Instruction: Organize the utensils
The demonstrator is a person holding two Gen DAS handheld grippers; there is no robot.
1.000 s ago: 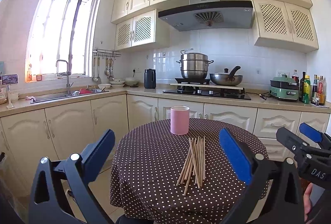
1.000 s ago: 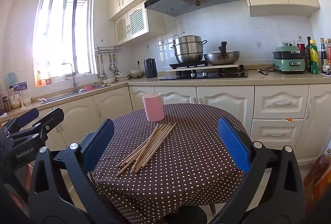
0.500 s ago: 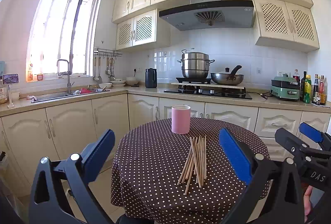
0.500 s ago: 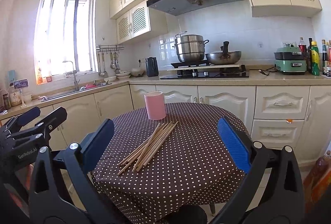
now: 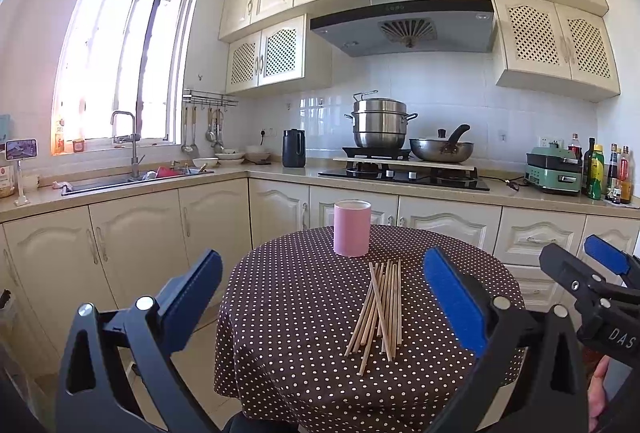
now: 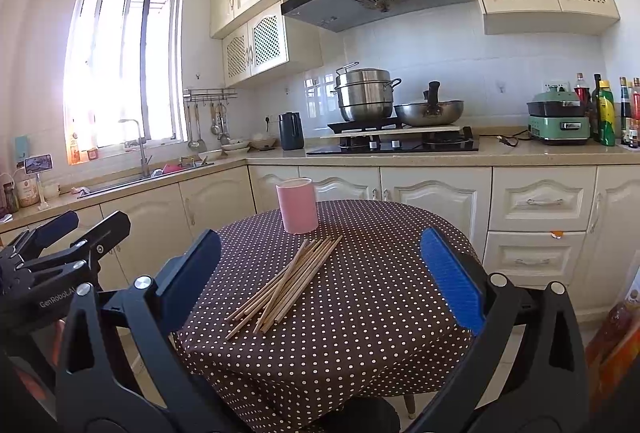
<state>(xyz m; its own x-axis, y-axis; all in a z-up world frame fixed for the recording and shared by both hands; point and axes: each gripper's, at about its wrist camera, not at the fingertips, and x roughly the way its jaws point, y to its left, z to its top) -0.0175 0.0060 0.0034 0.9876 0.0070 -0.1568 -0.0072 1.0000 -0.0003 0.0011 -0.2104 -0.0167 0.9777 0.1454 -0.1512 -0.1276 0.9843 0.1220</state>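
Hovering in front of the near edge of the round table [image 5: 280,373], the left gripper [image 5: 322,291] has its 2 blue-padded fingers [image 5: 192,293] wide apart and holds nothing. The right gripper [image 6: 320,273] is at the same side of the table, also with its fingers [image 6: 452,277] spread wide and empty; in the left wrist view it shows at the right border, well apart from the table top. A brown tablecloth with white dots [image 6: 360,313] covers the table. On it lies a loose bundle of wooden chopsticks [image 5: 380,309], some crossing over others, with the far tips pointing toward a pink cylindrical holder [image 5: 352,228]. The holder stands upright near the far edge of the table, just beyond the chopsticks, and I cannot tell if the tips touch it. Behind the table runs a counter with cream cabinets [image 6: 436,197]. On the gas stove [image 5: 404,175] stand a stacked steel steamer pot [image 5: 380,129] and a wok [image 5: 442,149]. A black kettle [image 5: 294,148] is left of the stove, a green appliance [image 6: 558,123] and some bottles [image 6: 606,113] are at the right, and the sink with its faucet [image 5: 130,141] is under the window [image 5: 120,65].
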